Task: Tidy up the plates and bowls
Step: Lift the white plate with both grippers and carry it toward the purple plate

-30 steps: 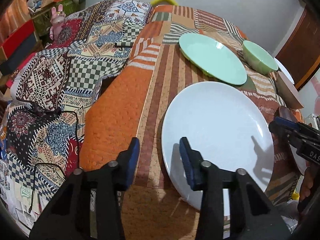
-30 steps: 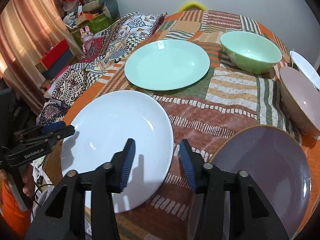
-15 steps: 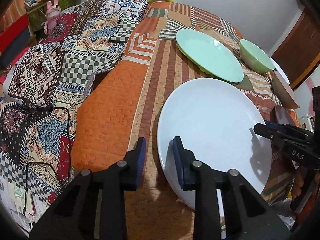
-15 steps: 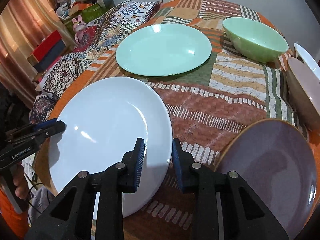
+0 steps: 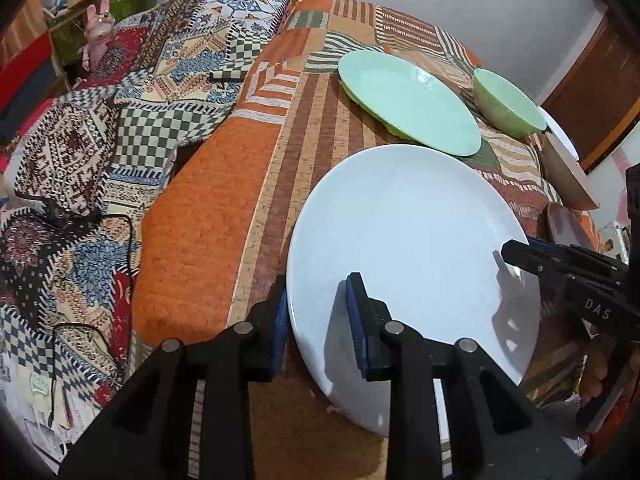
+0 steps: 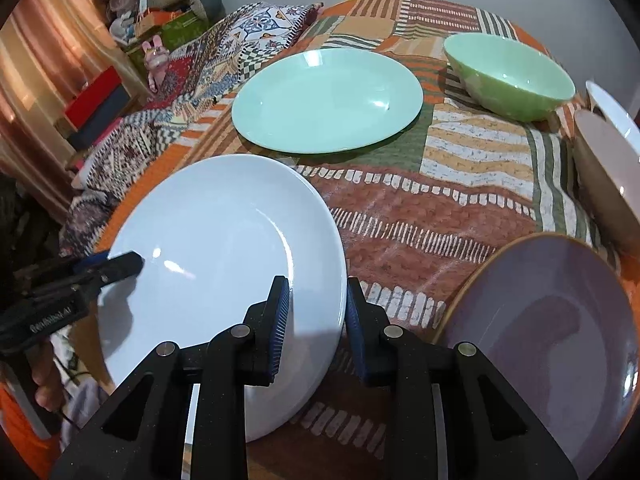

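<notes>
Glossy round white plate (image 5: 408,248) on woven patchwork cloth (image 5: 208,216), left claw (image 5: 318,312) and right claw (image 6: 316,312) each grasping its rim

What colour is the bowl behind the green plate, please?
Light green, like the plate; the bowl shows best in the right wrist view.

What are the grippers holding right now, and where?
Both straddle the white plate rim: left gripper on its left edge, right gripper on its right. Firm clamping cannot be told.

Open patterned cloth (image 6: 420,216) between white plate (image 6: 224,248), mint plate (image 6: 326,98) and purple plate (image 6: 536,336). Right side crowded: green bowl (image 6: 510,76), beige bowl (image 6: 608,172). Left: bare orange cloth (image 5: 200,216).
</notes>
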Tool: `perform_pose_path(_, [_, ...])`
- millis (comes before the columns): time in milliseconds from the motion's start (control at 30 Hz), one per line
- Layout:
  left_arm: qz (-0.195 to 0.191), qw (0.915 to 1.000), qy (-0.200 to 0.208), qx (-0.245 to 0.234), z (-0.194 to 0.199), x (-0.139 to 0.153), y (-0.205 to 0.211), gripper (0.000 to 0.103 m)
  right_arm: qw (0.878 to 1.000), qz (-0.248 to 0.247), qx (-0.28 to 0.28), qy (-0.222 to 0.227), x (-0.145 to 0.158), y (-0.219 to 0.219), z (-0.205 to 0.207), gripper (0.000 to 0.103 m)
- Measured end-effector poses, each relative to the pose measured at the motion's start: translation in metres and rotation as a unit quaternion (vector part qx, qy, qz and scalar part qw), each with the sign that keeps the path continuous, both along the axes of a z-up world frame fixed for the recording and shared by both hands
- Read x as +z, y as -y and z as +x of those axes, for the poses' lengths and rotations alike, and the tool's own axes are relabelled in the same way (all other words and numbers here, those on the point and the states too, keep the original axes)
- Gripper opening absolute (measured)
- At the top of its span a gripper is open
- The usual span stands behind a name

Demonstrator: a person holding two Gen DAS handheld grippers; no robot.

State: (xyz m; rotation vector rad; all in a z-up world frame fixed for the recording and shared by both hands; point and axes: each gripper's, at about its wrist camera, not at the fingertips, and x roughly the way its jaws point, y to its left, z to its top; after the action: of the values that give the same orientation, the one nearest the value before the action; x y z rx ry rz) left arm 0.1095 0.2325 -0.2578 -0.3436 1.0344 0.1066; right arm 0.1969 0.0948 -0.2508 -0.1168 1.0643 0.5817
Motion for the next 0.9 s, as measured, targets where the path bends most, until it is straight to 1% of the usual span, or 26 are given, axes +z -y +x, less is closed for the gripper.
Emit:
perform_pose_path(200, [0.016, 0.9998, 0.007, 0.006, -0.007, 0.012, 0.003, 0.028, 1.0, 0.009, 0.0, 0.011, 0.008, 0.001, -0.008, 0.025])
perform_pose_path(433, [0.03, 0.999, 0.032, 0.008, -0.011, 0.038, 0.008, 0.028, 0.999, 0.028, -0.002, 0.037, 0.029, 0.008, -0.014, 0.025])
perform_pose_path(700, [0.036, 0.9974, 0.062, 0.001, -0.011, 0.067, 0.023, 0.028, 0.996, 0.052, -0.013, 0.067, 0.053, 0.026, -0.019, 0.025])
perform_pose_path(900, [0.044, 0.9956, 0.081, -0.013, -0.011, 0.087, 0.04, 0.028, 0.994, 0.065, -0.027, 0.088, 0.07, 0.046, -0.023, 0.025])
